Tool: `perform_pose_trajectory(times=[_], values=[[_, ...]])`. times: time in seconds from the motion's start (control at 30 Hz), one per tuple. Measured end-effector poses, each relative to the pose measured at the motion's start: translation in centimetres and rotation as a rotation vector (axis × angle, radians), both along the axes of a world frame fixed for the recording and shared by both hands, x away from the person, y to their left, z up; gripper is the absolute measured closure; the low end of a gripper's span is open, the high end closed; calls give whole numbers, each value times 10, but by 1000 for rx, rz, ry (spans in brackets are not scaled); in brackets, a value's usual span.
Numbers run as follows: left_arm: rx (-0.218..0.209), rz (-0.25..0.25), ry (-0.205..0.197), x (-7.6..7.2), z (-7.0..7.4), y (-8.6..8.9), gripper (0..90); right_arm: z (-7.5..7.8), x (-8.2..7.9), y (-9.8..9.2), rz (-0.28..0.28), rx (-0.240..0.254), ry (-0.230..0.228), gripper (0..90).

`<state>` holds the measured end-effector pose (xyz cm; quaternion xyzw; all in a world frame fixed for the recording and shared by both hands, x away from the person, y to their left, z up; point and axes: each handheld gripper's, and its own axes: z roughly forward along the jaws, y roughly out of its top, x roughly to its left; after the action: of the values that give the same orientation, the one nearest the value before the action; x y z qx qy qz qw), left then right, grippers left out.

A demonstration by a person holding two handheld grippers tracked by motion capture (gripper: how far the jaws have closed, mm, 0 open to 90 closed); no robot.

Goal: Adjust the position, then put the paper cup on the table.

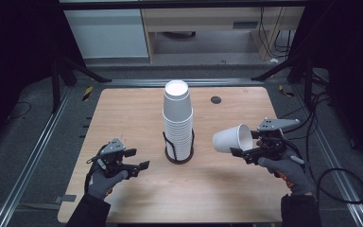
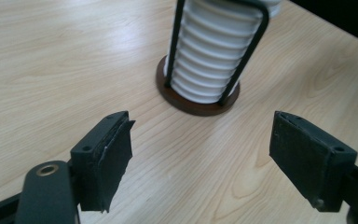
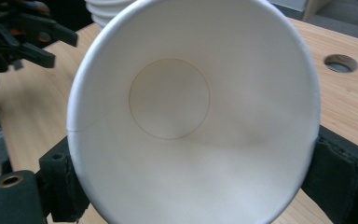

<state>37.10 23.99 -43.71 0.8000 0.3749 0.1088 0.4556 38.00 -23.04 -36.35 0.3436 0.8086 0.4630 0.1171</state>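
Note:
A tall stack of white paper cups (image 1: 177, 113) stands in a black wire holder with a dark round base (image 1: 178, 156) at the middle of the wooden table (image 1: 123, 109). My right gripper (image 1: 246, 149) is shut on a single white cup (image 1: 232, 138), held on its side above the table right of the stack, its mouth toward the gripper. The right gripper view looks into that cup (image 3: 191, 116), with a black pad (image 3: 65, 186) pressing on each side. My left gripper (image 1: 139, 168) is open and holds nothing, low over the table left of the holder. In the left gripper view the stack (image 2: 214, 51) is ahead.
A small round hole (image 1: 216, 100) sits in the table behind and right of the stack. Black frame legs and metal rails flank the table, and cables lie on the floor to the right. Bare wood surrounds the holder's base (image 2: 198, 103).

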Motion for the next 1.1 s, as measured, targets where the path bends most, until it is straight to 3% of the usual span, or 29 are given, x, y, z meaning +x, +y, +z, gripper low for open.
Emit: perform_pose_trajectory(times=[0.3, 0.73, 1.1], values=[[23, 26, 35, 3, -7, 4, 198, -2, 8, -9, -68, -55, 21, 102], [49, 71, 63, 7, -14, 12, 197, -6, 27, -23, -213, -154, 68, 101], [78, 91, 89, 10, -20, 17, 192, 4, 39, -26, -245, -195, 65, 101]])
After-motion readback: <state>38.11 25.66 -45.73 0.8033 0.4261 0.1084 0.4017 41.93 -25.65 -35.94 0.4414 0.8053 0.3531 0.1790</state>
